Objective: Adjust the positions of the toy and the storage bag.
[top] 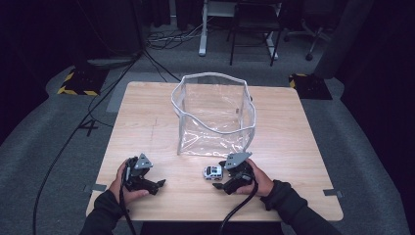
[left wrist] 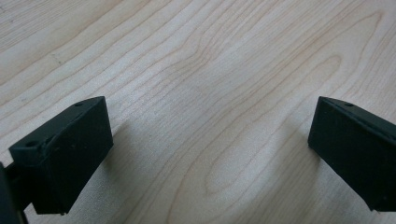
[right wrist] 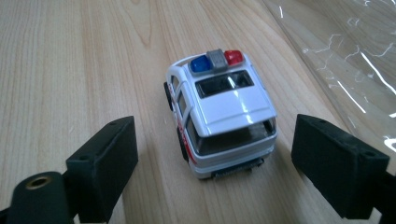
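Because the right hand-held gripper stands open with the toy police car between its jaws, untouched, an uneven squeeze could roll it ahead across the worktop toward the clear bag alongside.

On the table, the clear bag stands at frame centre, the toy car just below it, with the right gripper beside the car and the left gripper at lower left.
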The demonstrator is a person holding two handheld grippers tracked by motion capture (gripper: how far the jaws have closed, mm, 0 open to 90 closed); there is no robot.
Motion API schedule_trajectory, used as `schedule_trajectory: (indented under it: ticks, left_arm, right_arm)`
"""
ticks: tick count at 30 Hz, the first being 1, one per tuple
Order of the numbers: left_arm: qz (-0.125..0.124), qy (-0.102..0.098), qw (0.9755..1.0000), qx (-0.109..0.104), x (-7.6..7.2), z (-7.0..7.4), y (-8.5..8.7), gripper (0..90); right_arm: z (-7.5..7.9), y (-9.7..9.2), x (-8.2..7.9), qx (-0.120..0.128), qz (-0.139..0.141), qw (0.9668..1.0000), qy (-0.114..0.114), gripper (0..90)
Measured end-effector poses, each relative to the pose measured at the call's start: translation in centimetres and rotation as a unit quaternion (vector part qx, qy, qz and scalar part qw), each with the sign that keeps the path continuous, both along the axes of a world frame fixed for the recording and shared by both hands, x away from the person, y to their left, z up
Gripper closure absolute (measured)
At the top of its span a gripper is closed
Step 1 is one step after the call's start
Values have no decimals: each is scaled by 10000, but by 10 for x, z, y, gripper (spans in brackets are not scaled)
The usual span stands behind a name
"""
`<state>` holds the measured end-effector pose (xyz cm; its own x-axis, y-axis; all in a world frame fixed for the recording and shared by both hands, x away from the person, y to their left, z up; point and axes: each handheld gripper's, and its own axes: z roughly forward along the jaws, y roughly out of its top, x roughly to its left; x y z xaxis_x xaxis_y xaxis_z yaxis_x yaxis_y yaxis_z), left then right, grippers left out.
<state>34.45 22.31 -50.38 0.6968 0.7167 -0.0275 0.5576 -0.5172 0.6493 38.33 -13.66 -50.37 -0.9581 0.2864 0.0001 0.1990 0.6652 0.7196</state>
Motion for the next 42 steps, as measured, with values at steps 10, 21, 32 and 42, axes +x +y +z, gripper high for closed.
schedule_trajectory:
  ticks: [10,21,32,42]
  left_arm:
    - [1,-19,10000,16,0,0,0,1]
    - [7,-10,10000,1,0,0,0,1]
    - [6,-10,10000,2,0,0,0,1]
    - [5,3,10000,-7,0,0,0,1]
  right_arm:
    - [-1,14,6,51,95,9999,-79,148]
    - [0,12,7,251,-73,9996,-133,363]
    - [0,8,7,345,-22,9992,-205,480]
    - [3,0,8,384,-289,9988,-18,483]
